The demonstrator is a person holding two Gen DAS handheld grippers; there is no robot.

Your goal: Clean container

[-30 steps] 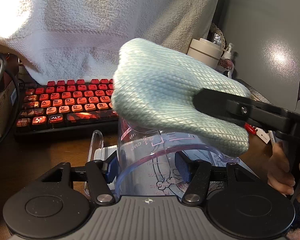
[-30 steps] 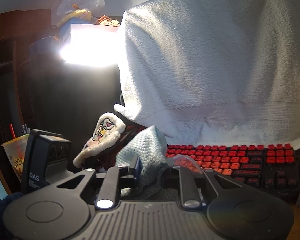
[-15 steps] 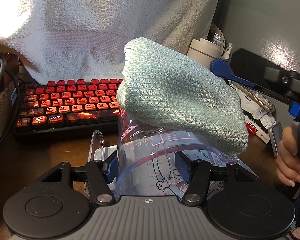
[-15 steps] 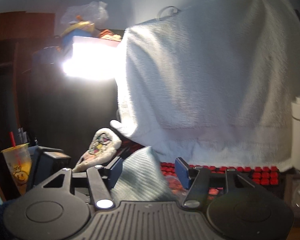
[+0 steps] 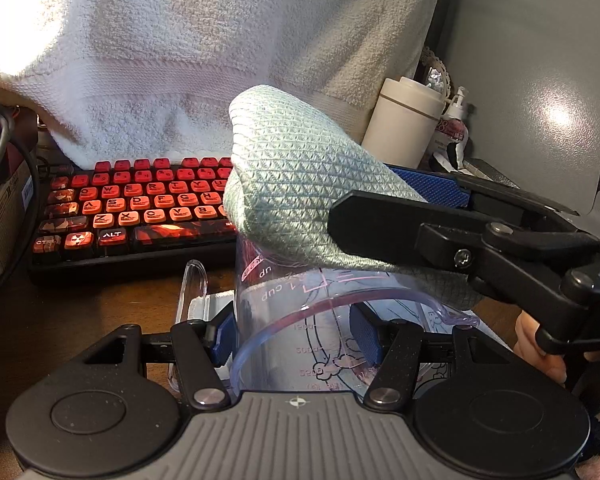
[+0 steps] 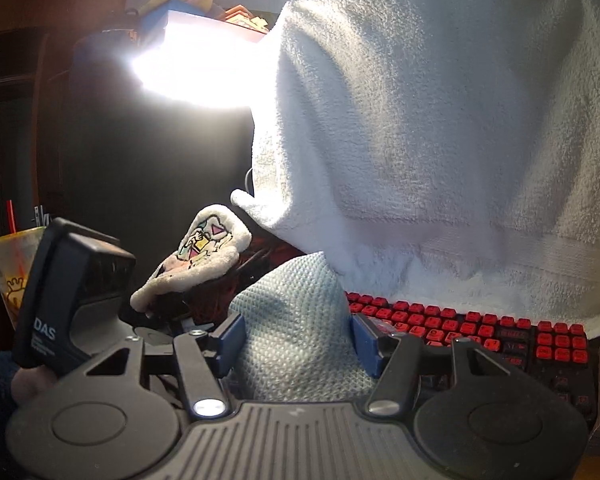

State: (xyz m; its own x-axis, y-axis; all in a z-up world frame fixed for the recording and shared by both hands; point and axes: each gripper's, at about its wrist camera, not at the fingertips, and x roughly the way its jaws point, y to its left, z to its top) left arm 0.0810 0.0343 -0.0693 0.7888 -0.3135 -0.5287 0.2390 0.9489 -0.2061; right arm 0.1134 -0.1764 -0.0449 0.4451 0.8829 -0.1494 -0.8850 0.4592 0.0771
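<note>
A clear plastic measuring cup (image 5: 296, 320) with pink markings stands upright on the brown desk, and my left gripper (image 5: 294, 340) is shut on its wall. A pale blue waffle-weave cloth (image 5: 300, 200) lies bunched on the cup's rim. My right gripper (image 5: 364, 196) comes in from the right with its jaws wide apart and one finger on each side of the cloth. In the right wrist view the cloth (image 6: 296, 320) fills the gap of the right gripper (image 6: 298, 340), and the blue pads (image 6: 232, 338) sit beside it.
A red-keyed keyboard (image 5: 140, 208) lies just behind the cup, under a hanging white towel (image 5: 180, 60). A white canister (image 5: 404, 124) and a pump bottle (image 5: 456, 120) stand at the back right. A plush item (image 6: 204, 256) and a straw cup (image 6: 8, 264) sit at the left.
The right gripper let go of the cloth and pulled away, leaving it on the cup. It has now come back with its fingers around the cloth. The left gripper and cup stayed still.
</note>
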